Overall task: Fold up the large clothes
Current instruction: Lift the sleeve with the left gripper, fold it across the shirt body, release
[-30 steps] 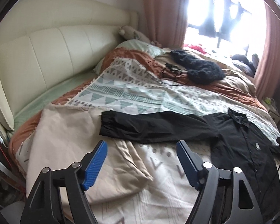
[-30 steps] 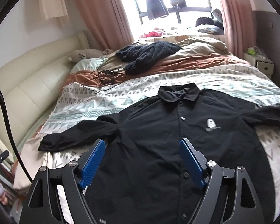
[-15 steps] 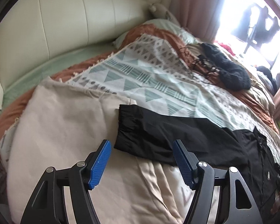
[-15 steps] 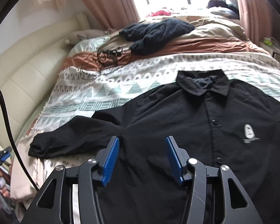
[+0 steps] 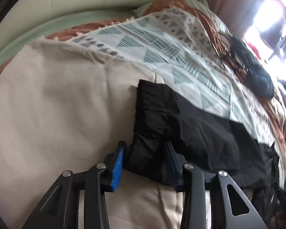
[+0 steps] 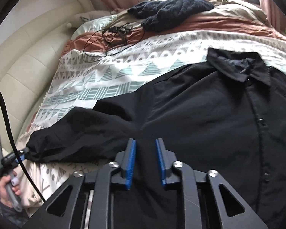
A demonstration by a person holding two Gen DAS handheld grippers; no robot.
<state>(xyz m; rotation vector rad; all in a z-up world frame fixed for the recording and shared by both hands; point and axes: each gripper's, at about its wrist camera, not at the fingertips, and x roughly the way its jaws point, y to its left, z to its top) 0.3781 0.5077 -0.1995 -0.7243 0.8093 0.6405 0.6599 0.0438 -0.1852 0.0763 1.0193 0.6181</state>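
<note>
Cuff (image 5: 150, 118) of black shirt (image 6: 209, 114) sits between our left gripper (image 5: 145, 158) pads, not yet pinched; our right gripper (image 6: 145, 152) hovers half-open over shirt body.

Your black collared shirt (image 6: 209, 110) lies spread flat, front up and buttoned, on the bed's patterned blanket (image 6: 112, 80). Its long sleeve (image 5: 181, 122) stretches out sideways, cuff bunched at the blanket's edge over the beige cover (image 5: 57, 114).
</note>
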